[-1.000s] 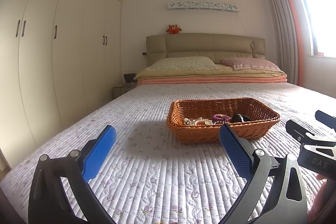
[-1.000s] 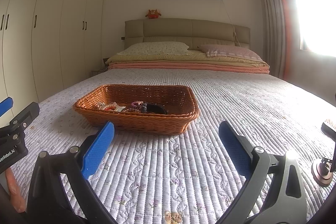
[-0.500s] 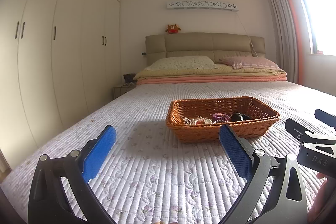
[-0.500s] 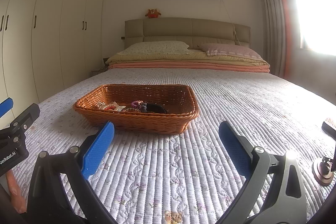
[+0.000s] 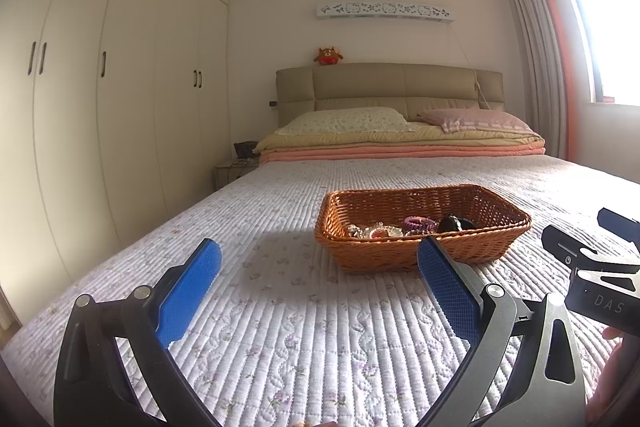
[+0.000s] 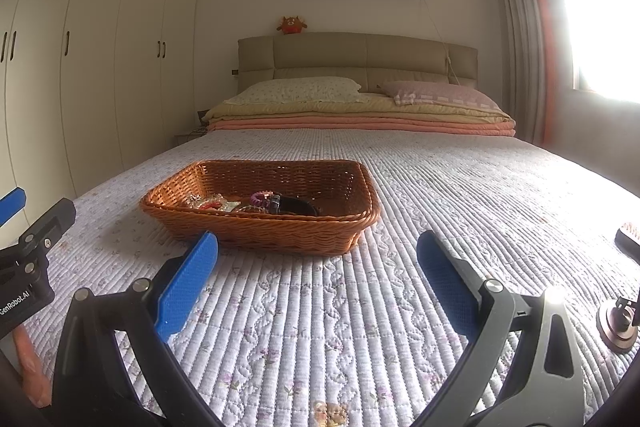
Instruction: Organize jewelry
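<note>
**Two open claws over the bed, jewelry in the basket**

A brown woven basket point(image 5: 424, 227) stands on the quilted bed cover point(image 5: 280, 307), about in the middle of the bed. Inside it, against the near wall, lies the jewelry: some clear shiny pieces point(image 5: 370, 231) on the left, a purple ring-shaped band point(image 5: 420, 223) in the middle and a black item point(image 5: 454, 223) on the right.

The left claw point(image 5: 318, 287) hangs above the cover on the near side of the basket. Its blue fingers point(image 5: 188, 293) are spread wide and hold nothing. The right claw point(image 6: 316, 285) is also wide open and empty, near the basket's right corner.

At the far end are two pillows point(image 5: 348, 121), folded blankets point(image 5: 400, 149) and a padded headboard point(image 5: 388, 85). On the right edge of the right wrist view stands a small round brown base point(image 6: 618, 323).
</note>
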Action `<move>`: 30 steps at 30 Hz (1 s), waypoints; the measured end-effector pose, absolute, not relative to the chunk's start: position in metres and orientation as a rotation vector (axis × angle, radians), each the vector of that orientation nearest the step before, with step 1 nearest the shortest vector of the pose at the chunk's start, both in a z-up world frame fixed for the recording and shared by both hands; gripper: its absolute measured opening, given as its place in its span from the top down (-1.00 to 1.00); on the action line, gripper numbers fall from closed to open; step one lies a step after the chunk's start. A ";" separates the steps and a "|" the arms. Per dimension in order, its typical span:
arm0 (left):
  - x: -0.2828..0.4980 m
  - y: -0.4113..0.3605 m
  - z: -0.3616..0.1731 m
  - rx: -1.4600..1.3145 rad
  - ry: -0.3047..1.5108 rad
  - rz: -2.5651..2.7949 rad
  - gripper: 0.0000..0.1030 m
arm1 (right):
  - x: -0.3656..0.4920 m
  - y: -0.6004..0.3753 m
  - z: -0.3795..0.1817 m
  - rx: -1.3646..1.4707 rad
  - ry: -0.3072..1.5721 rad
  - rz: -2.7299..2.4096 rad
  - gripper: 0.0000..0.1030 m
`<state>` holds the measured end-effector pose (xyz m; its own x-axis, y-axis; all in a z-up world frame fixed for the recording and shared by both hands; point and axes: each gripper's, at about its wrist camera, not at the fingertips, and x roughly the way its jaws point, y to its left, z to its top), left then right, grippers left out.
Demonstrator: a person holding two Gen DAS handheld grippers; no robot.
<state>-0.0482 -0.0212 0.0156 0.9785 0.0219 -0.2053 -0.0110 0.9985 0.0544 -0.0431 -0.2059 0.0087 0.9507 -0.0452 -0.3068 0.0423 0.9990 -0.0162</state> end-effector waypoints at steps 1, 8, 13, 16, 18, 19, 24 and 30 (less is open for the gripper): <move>-0.048 -0.021 0.016 0.053 0.208 0.016 -0.85 | -0.043 -0.206 0.009 -0.008 0.313 -0.044 -0.85; -0.048 -0.023 0.015 0.055 0.208 0.014 -0.85 | -0.042 -0.209 0.008 0.001 0.324 -0.045 -0.85; -0.048 -0.025 0.015 0.059 0.208 0.013 -0.85 | -0.042 -0.208 0.007 0.001 0.325 -0.045 -0.85; -0.048 -0.025 0.015 0.059 0.209 0.014 -0.85 | -0.042 -0.208 0.007 0.000 0.324 -0.045 -0.85; -0.048 -0.024 0.015 0.056 0.212 0.013 -0.85 | -0.042 -0.208 0.007 0.002 0.325 -0.045 -0.85; -0.048 -0.024 0.015 0.054 0.213 0.014 -0.85 | -0.042 -0.208 0.007 0.002 0.325 -0.045 -0.85; -0.047 -0.022 0.015 0.051 0.216 0.012 -0.85 | -0.042 -0.207 0.008 -0.008 0.322 -0.045 -0.85; -0.047 -0.020 0.014 0.046 0.217 0.007 -0.86 | -0.042 -0.207 0.008 -0.010 0.322 -0.044 -0.85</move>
